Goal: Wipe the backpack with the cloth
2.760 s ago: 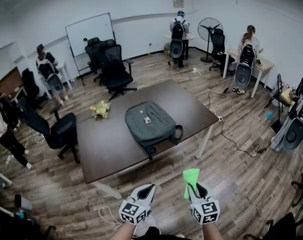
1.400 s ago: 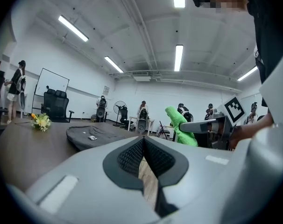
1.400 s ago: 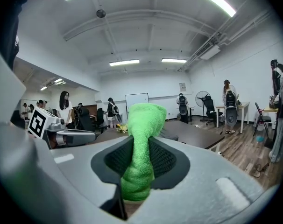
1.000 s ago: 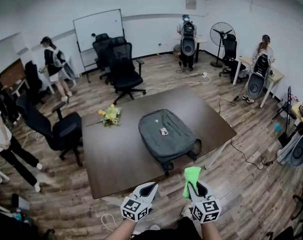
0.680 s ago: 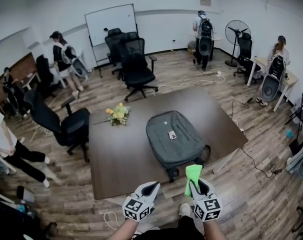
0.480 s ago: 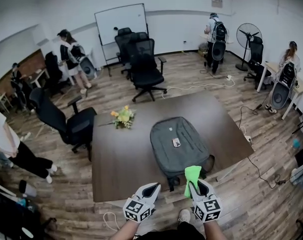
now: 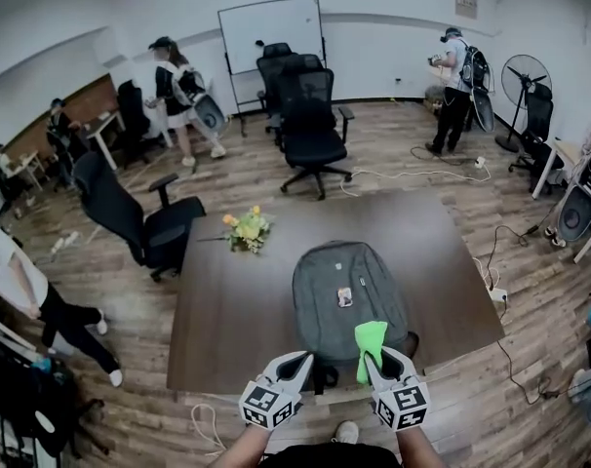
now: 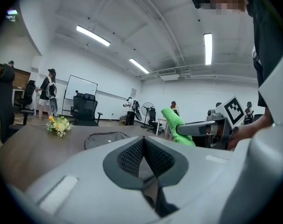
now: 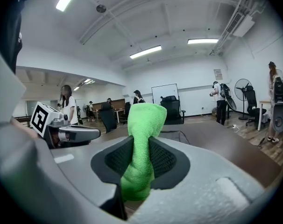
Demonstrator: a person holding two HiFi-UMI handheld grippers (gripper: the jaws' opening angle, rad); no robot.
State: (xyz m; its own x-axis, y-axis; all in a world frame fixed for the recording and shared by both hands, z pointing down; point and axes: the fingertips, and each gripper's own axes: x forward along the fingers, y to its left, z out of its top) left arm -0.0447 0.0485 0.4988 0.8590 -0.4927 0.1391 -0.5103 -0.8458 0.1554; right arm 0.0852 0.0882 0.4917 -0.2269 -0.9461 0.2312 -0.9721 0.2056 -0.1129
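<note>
A grey backpack point(image 7: 349, 298) lies flat on the dark brown table point(image 7: 227, 310), its near end by the table's front edge. My right gripper point(image 7: 376, 359) is shut on a bright green cloth point(image 7: 370, 342) that sticks up from its jaws point(image 9: 144, 139), just in front of the backpack's near end. My left gripper point(image 7: 294, 366) hangs beside it, shut with nothing between its pads point(image 8: 142, 157). In the left gripper view the backpack point(image 8: 106, 139) shows low on the table, with the cloth point(image 8: 176, 126) to the right.
A small bunch of yellow flowers point(image 7: 247, 230) lies on the table's far left part. Black office chairs point(image 7: 144, 217) stand left of and behind the table. Several people with backpacks stand around the room; a cable point(image 7: 413, 175) runs over the wooden floor.
The view has swung round and closer to the table: the backpack now lies straight ahead of both grippers. The grippers keep their hold and their pose.
</note>
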